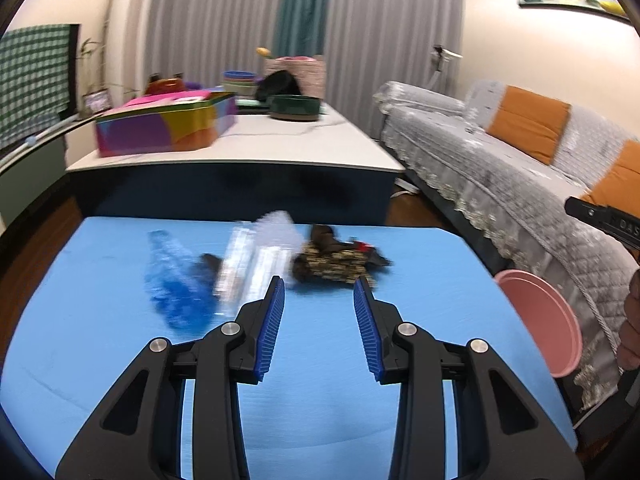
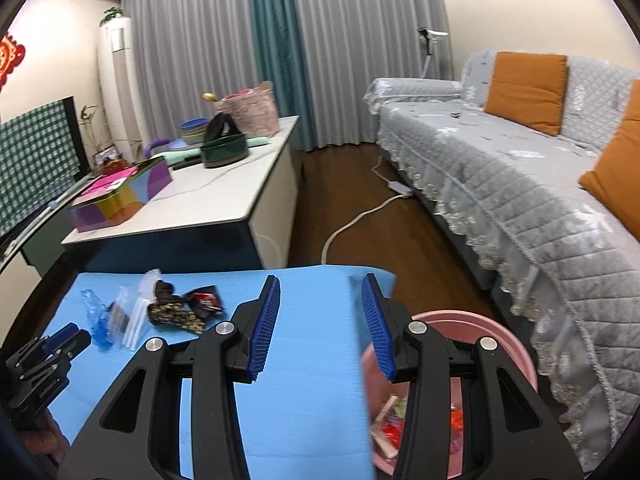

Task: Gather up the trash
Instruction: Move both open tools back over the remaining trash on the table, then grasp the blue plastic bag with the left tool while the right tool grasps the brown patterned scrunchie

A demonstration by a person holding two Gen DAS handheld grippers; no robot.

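Left wrist view: left tool [image 1: 319, 312] released, nothing between its pads.
Right tool [image 2: 321, 322]: likewise released, empty.
Trash: wrappers [image 1: 256, 264] clustered mid-bench [image 1: 100, 320]; pink basin [image 2: 500, 344] beside it.
Handling: likely light, crinkly, slippery; pinch a raised fold.

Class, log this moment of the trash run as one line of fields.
left gripper: open, empty, facing wrappers | right gripper: open, empty, over mat edge | pink bin: holds trash, beside mat
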